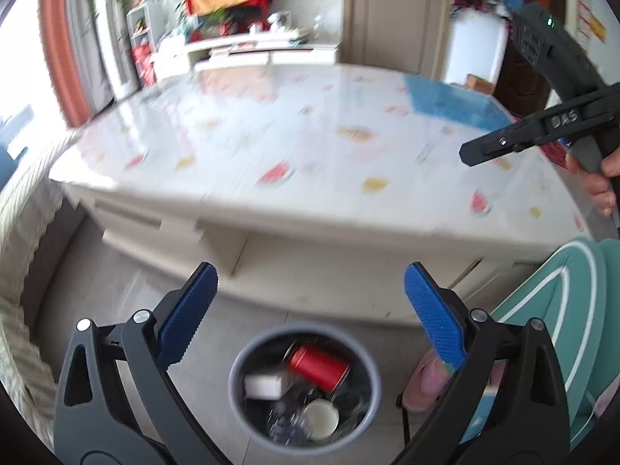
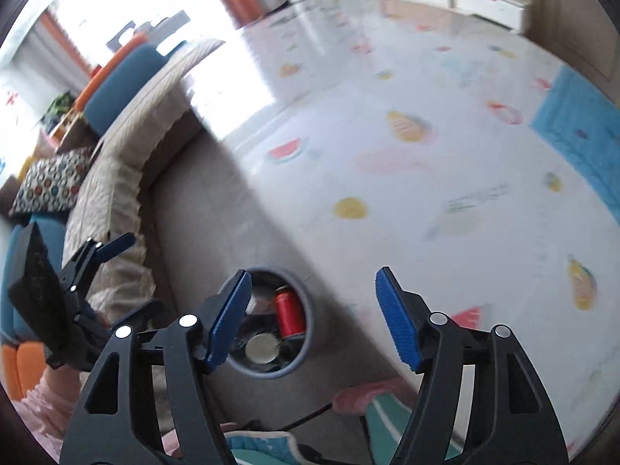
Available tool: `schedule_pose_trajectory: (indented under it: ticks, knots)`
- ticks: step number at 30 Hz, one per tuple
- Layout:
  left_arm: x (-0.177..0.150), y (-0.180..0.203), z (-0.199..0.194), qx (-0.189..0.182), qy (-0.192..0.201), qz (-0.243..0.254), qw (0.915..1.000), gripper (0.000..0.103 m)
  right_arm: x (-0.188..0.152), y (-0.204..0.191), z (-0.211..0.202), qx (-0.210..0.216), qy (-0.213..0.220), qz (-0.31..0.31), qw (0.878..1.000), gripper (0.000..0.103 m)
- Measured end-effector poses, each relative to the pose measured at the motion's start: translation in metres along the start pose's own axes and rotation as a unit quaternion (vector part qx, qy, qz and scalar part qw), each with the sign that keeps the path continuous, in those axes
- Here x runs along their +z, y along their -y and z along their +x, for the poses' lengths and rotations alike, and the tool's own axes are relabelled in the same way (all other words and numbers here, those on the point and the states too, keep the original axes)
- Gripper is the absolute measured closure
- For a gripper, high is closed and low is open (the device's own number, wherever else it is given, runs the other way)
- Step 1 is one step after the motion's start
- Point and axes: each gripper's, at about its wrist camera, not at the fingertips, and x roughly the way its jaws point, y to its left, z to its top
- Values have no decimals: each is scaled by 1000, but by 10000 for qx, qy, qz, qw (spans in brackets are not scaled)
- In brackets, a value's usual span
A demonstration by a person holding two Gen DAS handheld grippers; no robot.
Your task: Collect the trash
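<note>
I see blue ribbed pads (image 1: 186,316) on black arms on my left gripper (image 1: 310,302), and the same blue on black on my right gripper (image 2: 312,319). The bin (image 1: 370,352) near me is grey, dark inside, holding a red can (image 1: 318,366), a white box (image 1: 263,385) and a cream lid (image 1: 321,418). The table (image 1: 271,135) is white, printed with red watermelon slices and yellow fruit, with a blue patch (image 1: 449,102) at its far right. My trousers (image 1: 569,310) are teal with white stripes. The slipper (image 1: 426,381) is pink. The far-left curtain (image 1: 58,46) is orange.
</note>
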Motion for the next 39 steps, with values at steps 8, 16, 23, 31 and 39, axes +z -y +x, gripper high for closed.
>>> schedule_pose_trajectory:
  ticks: [8,16,23,31,39]
  knots:
    - [62,74,16,-328,285,730,9964,8,-15,80,-60,-569,543,596,9951,35]
    - [99,143,44,-819,395,1082,9900,8,-34,144,-94,-1019,862,1133,9845,35]
    - [129,186,65,-1090,537,1305,9840,8,-50,181,-103,-1336,921,1424,9764,35]
    - [159,216,86,-1267,562,1380,9807,8,-60,217,-115,-1421,1060,1798,9676,35]
    - [178,236,105,-1252,534,1455,9799,8,-59,234,-124,-1720,1260,1891,9585,35]
